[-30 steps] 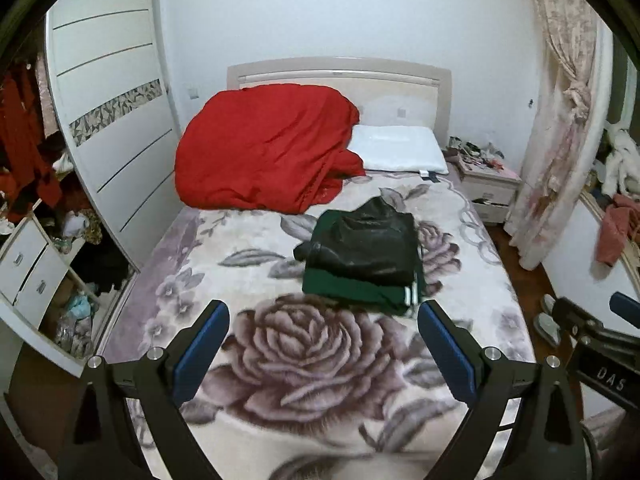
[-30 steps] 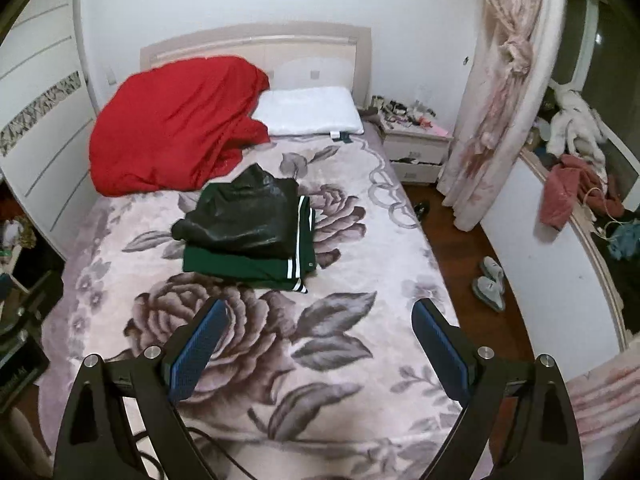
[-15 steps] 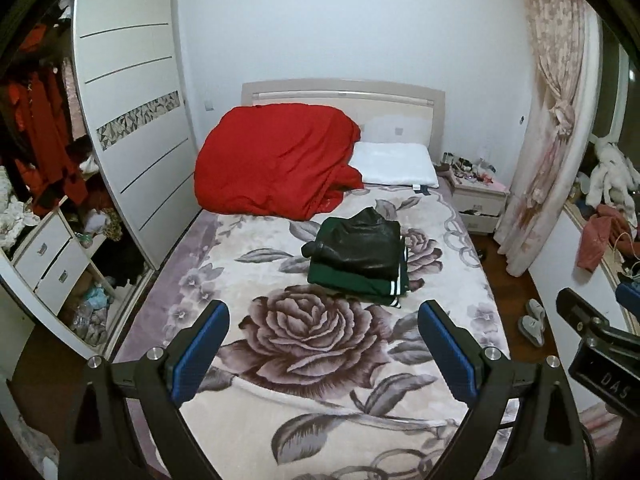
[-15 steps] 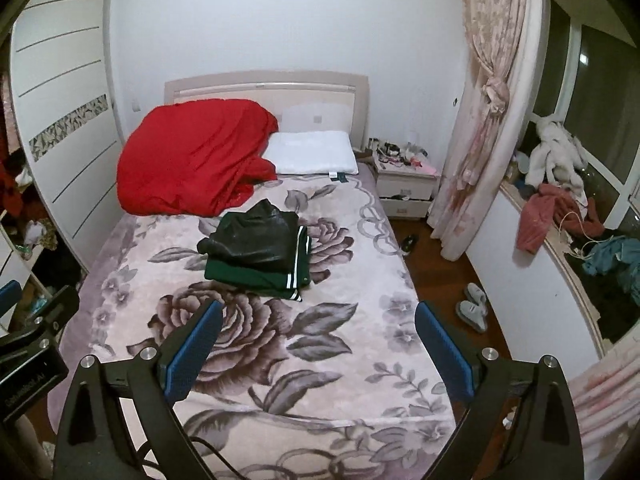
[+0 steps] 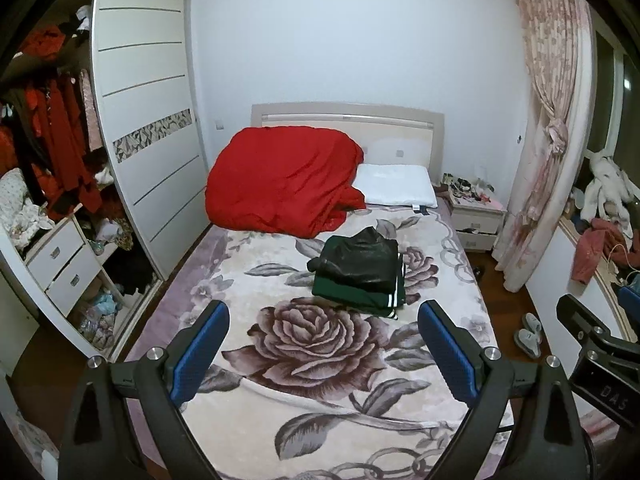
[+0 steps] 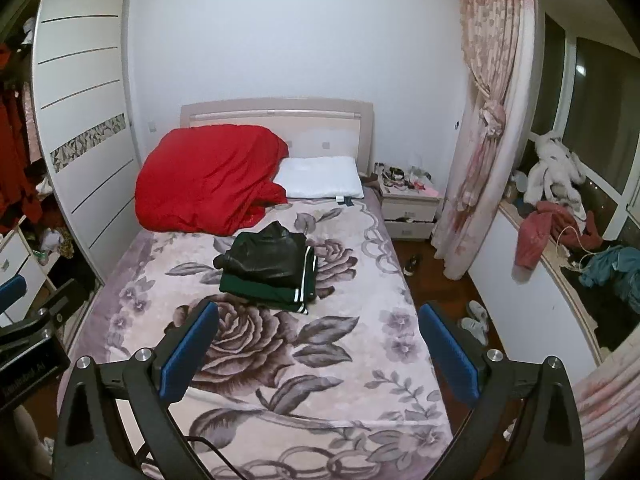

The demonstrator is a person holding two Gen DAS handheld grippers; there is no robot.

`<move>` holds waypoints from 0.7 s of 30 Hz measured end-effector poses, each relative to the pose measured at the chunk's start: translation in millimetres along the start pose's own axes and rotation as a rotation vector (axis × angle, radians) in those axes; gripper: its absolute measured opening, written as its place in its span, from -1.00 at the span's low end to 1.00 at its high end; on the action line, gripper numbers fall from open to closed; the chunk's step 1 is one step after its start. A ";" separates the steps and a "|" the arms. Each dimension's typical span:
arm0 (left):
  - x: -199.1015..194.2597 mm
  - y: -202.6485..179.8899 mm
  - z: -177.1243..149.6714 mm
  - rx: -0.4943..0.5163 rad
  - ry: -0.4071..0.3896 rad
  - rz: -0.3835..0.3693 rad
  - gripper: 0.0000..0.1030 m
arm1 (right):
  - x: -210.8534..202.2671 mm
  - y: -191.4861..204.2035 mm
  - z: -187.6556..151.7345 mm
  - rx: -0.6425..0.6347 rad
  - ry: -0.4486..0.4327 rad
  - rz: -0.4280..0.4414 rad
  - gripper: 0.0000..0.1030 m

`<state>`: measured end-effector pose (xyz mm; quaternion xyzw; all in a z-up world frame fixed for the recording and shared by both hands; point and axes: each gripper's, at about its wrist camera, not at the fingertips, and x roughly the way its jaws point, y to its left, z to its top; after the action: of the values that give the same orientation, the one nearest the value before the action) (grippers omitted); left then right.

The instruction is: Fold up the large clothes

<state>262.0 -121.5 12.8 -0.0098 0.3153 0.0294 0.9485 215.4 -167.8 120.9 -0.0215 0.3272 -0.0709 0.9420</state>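
Observation:
A folded black jacket (image 5: 360, 258) lies on top of a folded green garment with white stripes (image 5: 356, 300) in the middle of the floral bed cover (image 5: 312, 344). The stack also shows in the right wrist view (image 6: 266, 258), on the green garment (image 6: 260, 290). My left gripper (image 5: 324, 348) is open and empty, held well back above the foot of the bed. My right gripper (image 6: 318, 350) is open and empty too, at the same distance. Part of the right gripper (image 5: 600, 364) shows at the left view's right edge.
A red quilt (image 5: 280, 180) and a white pillow (image 5: 396, 190) lie at the headboard. A wardrobe (image 5: 148, 152) with open shelves stands left of the bed. A nightstand (image 5: 474, 216), a pink curtain (image 5: 548, 120), slippers (image 5: 528, 330) and a cluttered window ledge (image 6: 560, 232) are on the right.
Both grippers have pulled back and up from the bed; the folded stack looks smaller and farther. Both stay open and empty.

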 end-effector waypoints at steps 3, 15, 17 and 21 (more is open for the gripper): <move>-4.4 -0.7 -2.3 0.001 -0.009 -0.001 0.87 | -6.5 0.3 2.7 -0.004 -0.008 0.006 0.98; -12.4 -3.2 -7.4 0.016 -0.027 0.009 0.97 | -19.0 4.2 4.9 -0.013 -0.026 0.026 0.99; -13.4 -3.7 -7.6 0.021 -0.019 0.009 0.97 | -16.2 7.0 11.0 -0.019 -0.025 0.033 0.99; -14.9 -5.1 -8.5 0.028 0.011 0.013 0.97 | -15.4 8.3 15.4 -0.030 -0.009 0.046 0.99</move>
<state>245.4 -127.6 14.9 0.0055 0.3208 0.0312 0.9466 214.0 -157.4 141.7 -0.0286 0.3245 -0.0444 0.9444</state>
